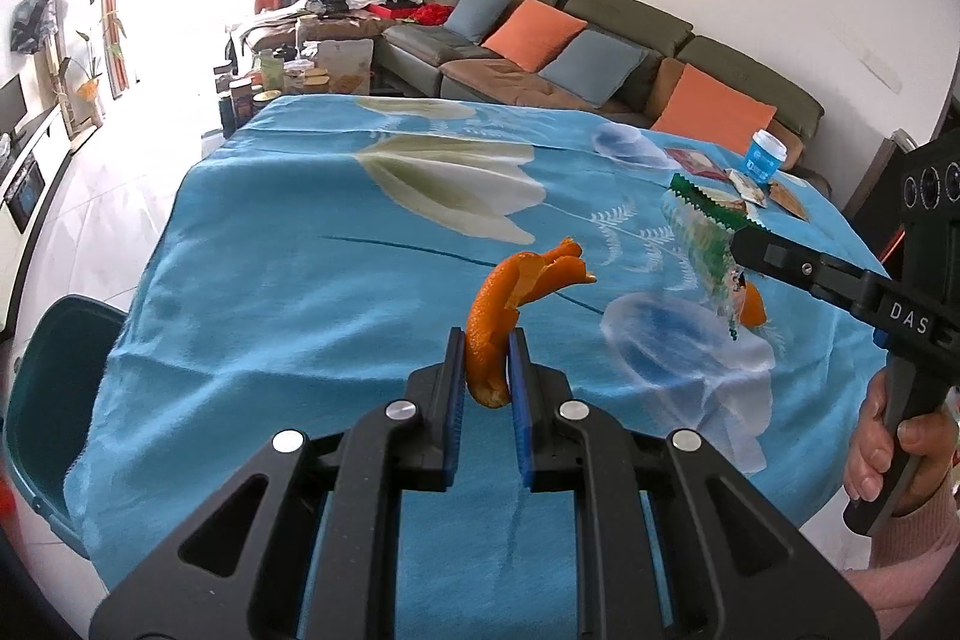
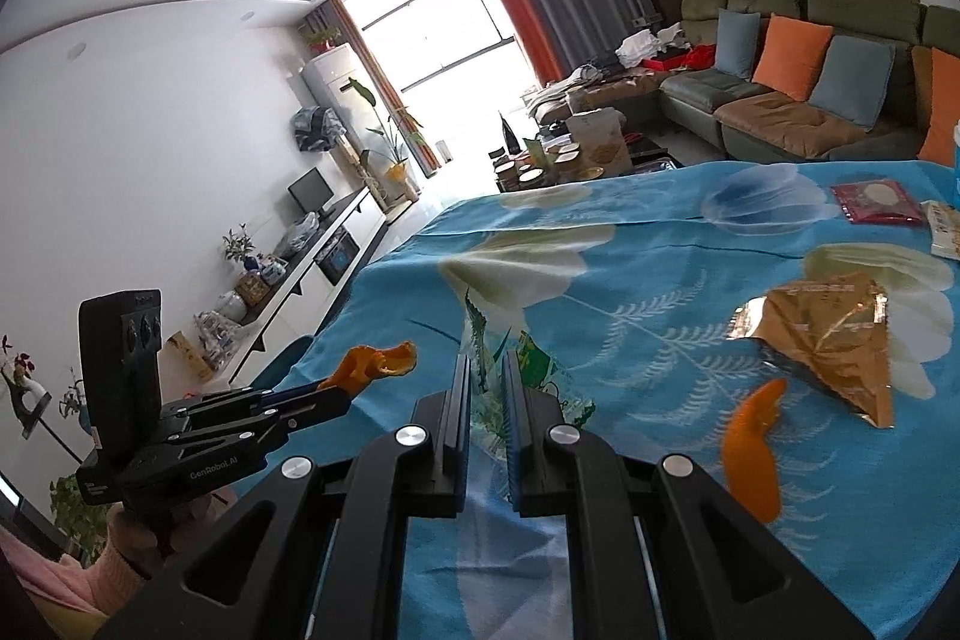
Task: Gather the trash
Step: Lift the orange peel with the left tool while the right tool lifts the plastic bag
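Two pieces of trash lifted, carry to bin pending.
Left gripper [image 1: 487,358]: closed on curled orange peel [image 1: 516,304], held clear above blue-clothed surface [image 1: 270,280]. Right gripper [image 2: 487,388]: closed on clear green-printed wrapper [image 2: 498,370], limp. Second peel [image 2: 750,454] and gold wrapper [image 2: 828,334] lie on surface. Advice: keep both grips firm; release over dark bin [image 1: 54,388] at the left edge.

— How many orange peels [image 1: 516,304] do you count?
— Two: one up in the air, a second [image 2: 753,451] lying on the surface [image 1: 288,280].
— Wrappers?
— A green-and-clear one [image 1: 705,232], a gold foil one [image 2: 828,334], a red packet [image 2: 876,202].
— Cups?
— One blue cup [image 1: 763,158].
— Cushions on the sofa [image 1: 606,10]?
— Two orange, two blue in the left view.
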Motion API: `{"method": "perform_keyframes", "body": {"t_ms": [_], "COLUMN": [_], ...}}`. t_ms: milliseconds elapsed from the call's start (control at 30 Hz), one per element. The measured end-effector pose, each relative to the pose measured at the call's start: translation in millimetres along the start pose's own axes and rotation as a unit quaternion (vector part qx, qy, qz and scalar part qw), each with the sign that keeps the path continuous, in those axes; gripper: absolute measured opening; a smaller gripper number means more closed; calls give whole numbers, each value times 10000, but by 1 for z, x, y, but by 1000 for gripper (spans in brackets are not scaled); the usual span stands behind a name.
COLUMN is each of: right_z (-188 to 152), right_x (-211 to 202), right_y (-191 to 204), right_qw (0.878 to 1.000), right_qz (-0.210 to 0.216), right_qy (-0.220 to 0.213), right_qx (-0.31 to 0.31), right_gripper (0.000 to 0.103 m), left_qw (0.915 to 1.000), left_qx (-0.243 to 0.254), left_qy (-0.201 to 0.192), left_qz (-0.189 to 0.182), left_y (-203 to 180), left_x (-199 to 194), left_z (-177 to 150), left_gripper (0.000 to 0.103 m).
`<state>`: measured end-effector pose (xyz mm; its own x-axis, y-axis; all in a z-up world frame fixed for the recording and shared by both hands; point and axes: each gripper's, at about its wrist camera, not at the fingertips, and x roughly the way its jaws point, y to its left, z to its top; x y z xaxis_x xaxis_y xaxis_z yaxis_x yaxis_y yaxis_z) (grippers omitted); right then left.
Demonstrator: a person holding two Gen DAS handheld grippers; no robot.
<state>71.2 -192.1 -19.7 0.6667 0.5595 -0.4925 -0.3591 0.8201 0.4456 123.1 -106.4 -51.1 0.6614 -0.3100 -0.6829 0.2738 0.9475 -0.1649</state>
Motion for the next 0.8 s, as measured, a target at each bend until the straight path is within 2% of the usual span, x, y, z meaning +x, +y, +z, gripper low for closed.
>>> {"method": "perform_keyframes", "body": {"t_ms": [800], "right_z": [3], "right_x": [24], "right_y": [30], "right_qw": [9989], "right_qz": [361], "right_qy": [194], "right_qx": [-221], "right_gripper": [9], "left_qw": [9992], "left_qx": [-243], "left_qy": [-172], "left_qz": [261], "left_y": [24], "left_x": [-20], "left_z": [-6], "left_gripper": [14]}}
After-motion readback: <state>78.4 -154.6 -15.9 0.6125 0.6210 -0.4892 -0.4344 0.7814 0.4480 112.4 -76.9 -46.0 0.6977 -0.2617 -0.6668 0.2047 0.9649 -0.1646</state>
